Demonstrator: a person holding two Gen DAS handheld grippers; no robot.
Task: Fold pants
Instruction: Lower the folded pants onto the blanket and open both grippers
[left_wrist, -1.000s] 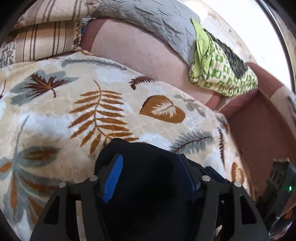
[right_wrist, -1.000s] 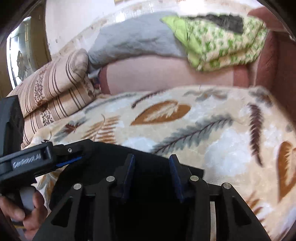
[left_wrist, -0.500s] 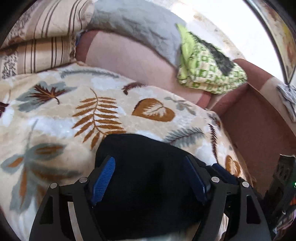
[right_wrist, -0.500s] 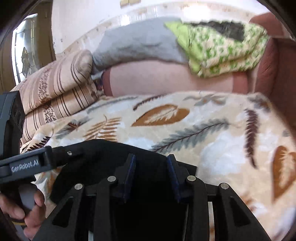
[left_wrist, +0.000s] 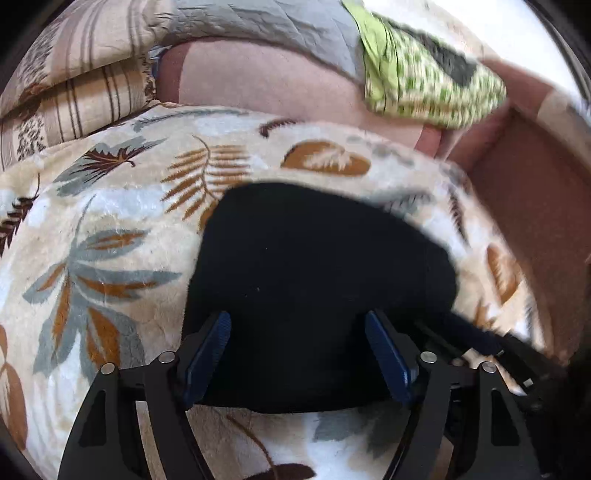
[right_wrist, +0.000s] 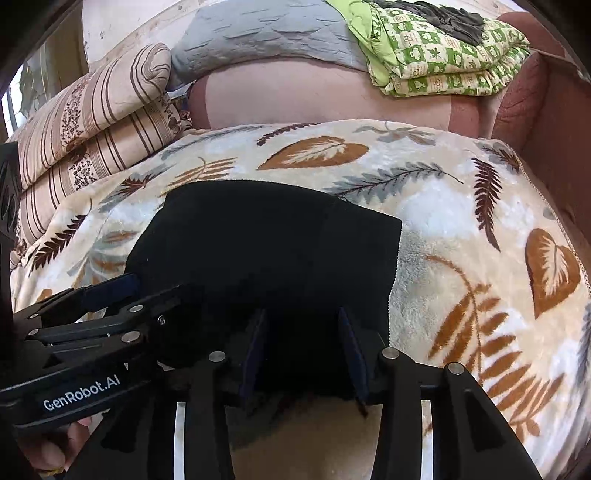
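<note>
The black pants (left_wrist: 317, 280) lie folded into a compact bundle on the leaf-patterned blanket (left_wrist: 110, 229). My left gripper (left_wrist: 299, 336) is open, its blue pads wide apart over the near edge of the bundle. In the right wrist view the pants (right_wrist: 266, 243) lie flat in a rough rectangle. My right gripper (right_wrist: 303, 332) is open over their near edge, with nothing between its pads. The left gripper (right_wrist: 110, 295) shows at the left of that view, next to the pants.
Striped pillows (right_wrist: 92, 122) are stacked at the back left. A grey quilt (right_wrist: 266, 37) and a folded green checked blanket (right_wrist: 443, 59) lie on the pink sofa back (right_wrist: 314, 99). A brown sofa arm (left_wrist: 528, 206) bounds the right side.
Both grippers have pulled back toward me and risen. The pants have been let go and now lie flat on the blanket, with more of them in view.
</note>
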